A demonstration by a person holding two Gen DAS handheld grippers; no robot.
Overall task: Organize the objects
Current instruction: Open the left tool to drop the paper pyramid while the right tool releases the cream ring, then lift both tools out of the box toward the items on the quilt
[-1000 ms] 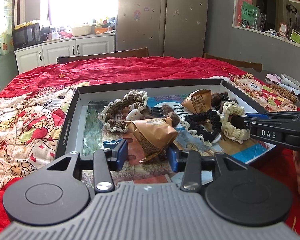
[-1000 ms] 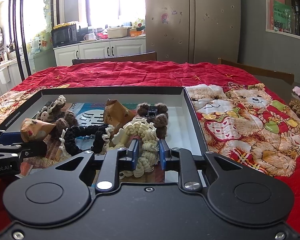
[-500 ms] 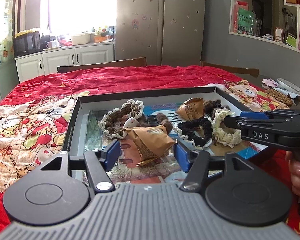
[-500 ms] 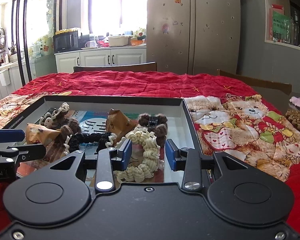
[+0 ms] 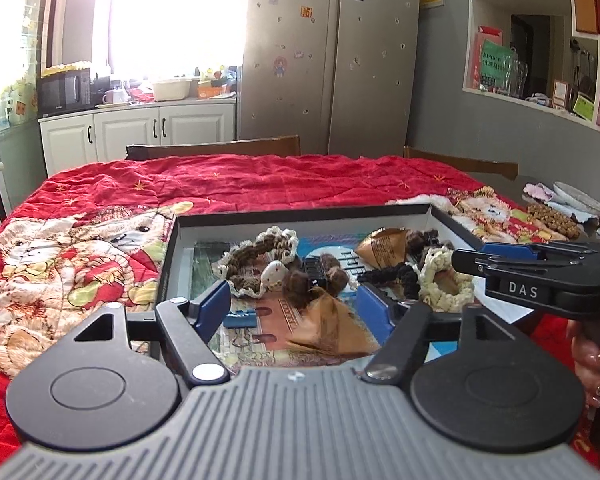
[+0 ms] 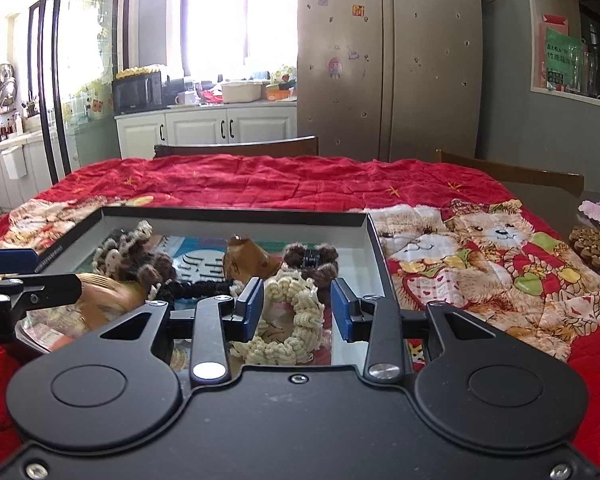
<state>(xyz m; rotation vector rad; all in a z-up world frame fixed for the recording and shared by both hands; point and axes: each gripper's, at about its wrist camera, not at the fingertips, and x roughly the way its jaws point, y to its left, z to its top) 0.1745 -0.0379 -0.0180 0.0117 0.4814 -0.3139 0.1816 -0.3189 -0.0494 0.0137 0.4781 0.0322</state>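
left gripper jaws have just been opening, clear of the brown paper packet lying blurred between them, seemingly just let go. right gripper jaws, also lately parted, flank the cream scrunchie without pressing it. both items sit in the black tray, 6 o'clock side, so placing looks complete.

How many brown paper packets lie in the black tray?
2. One brown packet lies at the near edge between the left gripper's open fingers; the other sits toward the tray's back wall. More could hide under the scrunchies.
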